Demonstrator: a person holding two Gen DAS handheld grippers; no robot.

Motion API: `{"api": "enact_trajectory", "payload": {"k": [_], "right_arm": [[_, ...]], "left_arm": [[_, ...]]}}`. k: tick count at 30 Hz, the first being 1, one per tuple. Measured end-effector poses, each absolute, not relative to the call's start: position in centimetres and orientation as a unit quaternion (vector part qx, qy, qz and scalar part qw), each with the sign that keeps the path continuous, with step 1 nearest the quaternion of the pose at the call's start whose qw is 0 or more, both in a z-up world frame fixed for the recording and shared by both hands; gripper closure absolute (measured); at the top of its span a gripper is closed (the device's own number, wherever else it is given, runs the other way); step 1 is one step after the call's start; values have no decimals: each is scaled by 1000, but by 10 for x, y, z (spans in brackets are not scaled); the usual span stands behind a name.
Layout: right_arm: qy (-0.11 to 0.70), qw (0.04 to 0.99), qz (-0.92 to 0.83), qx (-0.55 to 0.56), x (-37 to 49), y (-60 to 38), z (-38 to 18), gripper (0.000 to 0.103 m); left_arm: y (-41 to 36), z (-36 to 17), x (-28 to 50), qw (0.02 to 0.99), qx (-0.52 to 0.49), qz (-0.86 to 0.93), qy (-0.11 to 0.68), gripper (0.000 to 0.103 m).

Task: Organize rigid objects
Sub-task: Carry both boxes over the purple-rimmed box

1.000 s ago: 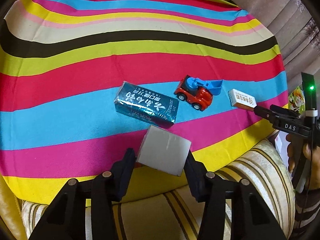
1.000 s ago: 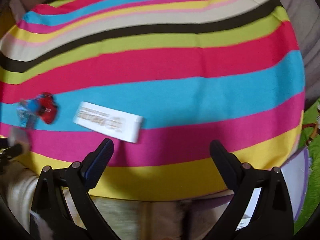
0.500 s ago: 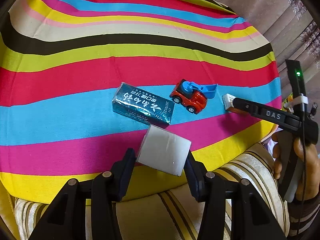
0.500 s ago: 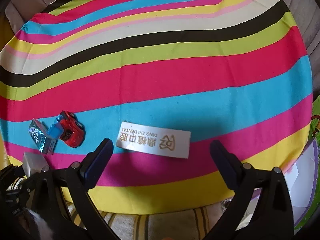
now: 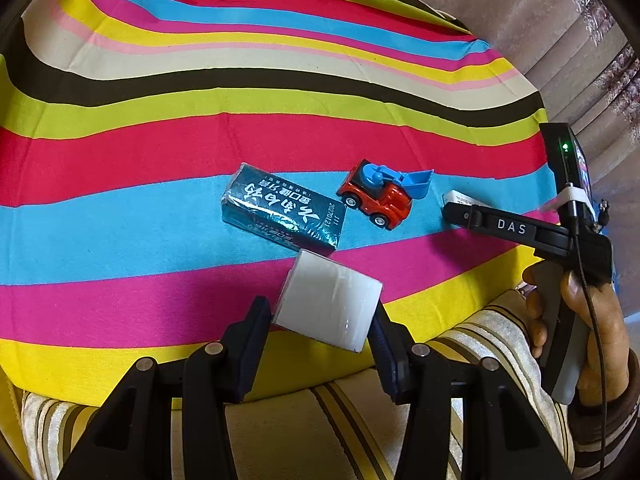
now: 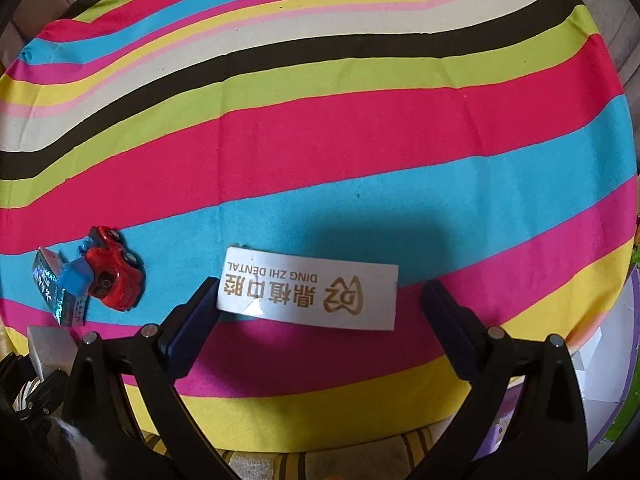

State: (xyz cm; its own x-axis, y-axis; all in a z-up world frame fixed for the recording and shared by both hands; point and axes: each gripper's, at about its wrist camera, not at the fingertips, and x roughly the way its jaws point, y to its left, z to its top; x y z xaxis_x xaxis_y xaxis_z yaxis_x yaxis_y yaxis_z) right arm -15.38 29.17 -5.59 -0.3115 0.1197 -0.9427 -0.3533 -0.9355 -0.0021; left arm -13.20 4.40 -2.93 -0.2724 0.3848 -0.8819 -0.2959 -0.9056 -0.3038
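left gripper (image 5: 322, 326) jaws clamp a white block (image 5: 328, 304) above the striped cloth (image 5: 160, 132); right gripper (image 6: 320, 312) jaws gape wide around a white dental box (image 6: 308, 294) lying flat. toy car (image 5: 376, 196) and teal box (image 5: 282, 210) lie beyond, side by side.

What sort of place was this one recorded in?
Probably a home living room: a striped cloth spread over a striped sofa cushion, curtains behind, and a toy truck among small boxes.

Black right gripper (image 5: 452, 210) marked "DAS", grey handle, green LED, black cable; dark brown sleeve (image 5: 600, 420).
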Motion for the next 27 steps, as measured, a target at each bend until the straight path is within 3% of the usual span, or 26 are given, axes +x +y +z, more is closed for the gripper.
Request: {"api": "enact_trajectory", "payload": {"k": [3, 5, 27], "right_arm": [[97, 149, 806, -564, -152, 290, -54, 9], [93, 148, 811, -558, -148, 286, -49, 18], [90, 124, 857, -492, -79, 273, 2, 18]], "left_arm": [[44, -27, -131, 210, -560, 800, -44, 54], [43, -25, -129, 209, -557, 802, -47, 54], [73, 8, -94, 220, -520, 823, -63, 54]]}}
